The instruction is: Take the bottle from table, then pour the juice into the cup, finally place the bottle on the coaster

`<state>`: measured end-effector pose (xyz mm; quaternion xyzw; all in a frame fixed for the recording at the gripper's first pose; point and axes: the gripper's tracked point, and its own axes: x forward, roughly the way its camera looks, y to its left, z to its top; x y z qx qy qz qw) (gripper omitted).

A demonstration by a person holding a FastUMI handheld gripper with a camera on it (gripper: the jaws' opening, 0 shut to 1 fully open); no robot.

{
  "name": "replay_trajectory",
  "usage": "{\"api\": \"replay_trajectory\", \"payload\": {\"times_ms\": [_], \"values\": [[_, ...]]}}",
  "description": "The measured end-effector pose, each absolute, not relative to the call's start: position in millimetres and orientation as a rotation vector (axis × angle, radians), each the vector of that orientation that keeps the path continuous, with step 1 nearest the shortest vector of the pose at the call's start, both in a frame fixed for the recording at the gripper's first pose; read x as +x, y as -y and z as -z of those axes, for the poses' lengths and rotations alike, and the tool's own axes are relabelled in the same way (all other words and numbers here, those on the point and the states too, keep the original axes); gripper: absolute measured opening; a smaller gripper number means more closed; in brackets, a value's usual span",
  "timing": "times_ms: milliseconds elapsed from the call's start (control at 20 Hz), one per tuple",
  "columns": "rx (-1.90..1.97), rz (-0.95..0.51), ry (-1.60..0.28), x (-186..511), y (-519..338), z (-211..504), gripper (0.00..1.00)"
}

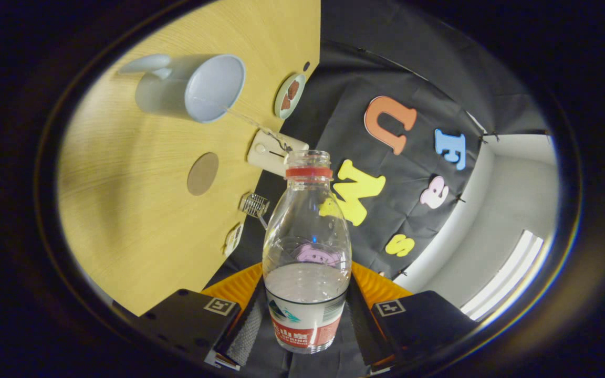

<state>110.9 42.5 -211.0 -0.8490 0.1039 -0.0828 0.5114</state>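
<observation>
Tongs (306, 320) closed around the lower body of the bottle (306, 252), one finger pressed to each side at the label band, bottle gripped between them and lifted clear of the worktop (124, 231). Uncapped, mouth open, a red ring just below the neck; clear glass or plastic, cannot tell which, about half full of liquid, surface level sitting above the label. Whole view rolled over, so the worktop stands like a wall to one side of the bottle and the booth's black cloth wall (386, 157) to the other. Beyond the bottle mouth, a thin stream of liquid (250, 122) running from the neck across to the cup (189, 86). Cup pale, handled, standing on the wooden worktop, its open mouth facing the camera, well apart from the tongs. Between cup and tongs, a round brown coaster (202, 173) flat on the worktop, bare, nothing on it. Along the worktop's far edge, just by the cloth: a small plate (289, 94) with dark pieces on it, a pale rectangular block (273, 152) touching the line of the stream in the view, a small wire-grid object (254, 205), and another small pale item (233, 239) too blurred to identify. Nothing between the bottle mouth and the cup apart from the stream.
</observation>
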Motion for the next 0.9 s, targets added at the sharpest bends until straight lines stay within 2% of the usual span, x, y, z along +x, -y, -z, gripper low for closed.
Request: {"api": "replay_trajectory", "payload": {"times_ms": [900], "values": [[-2.195, 0.225, -0.16, 113, -64, 197, 0.81]]}}
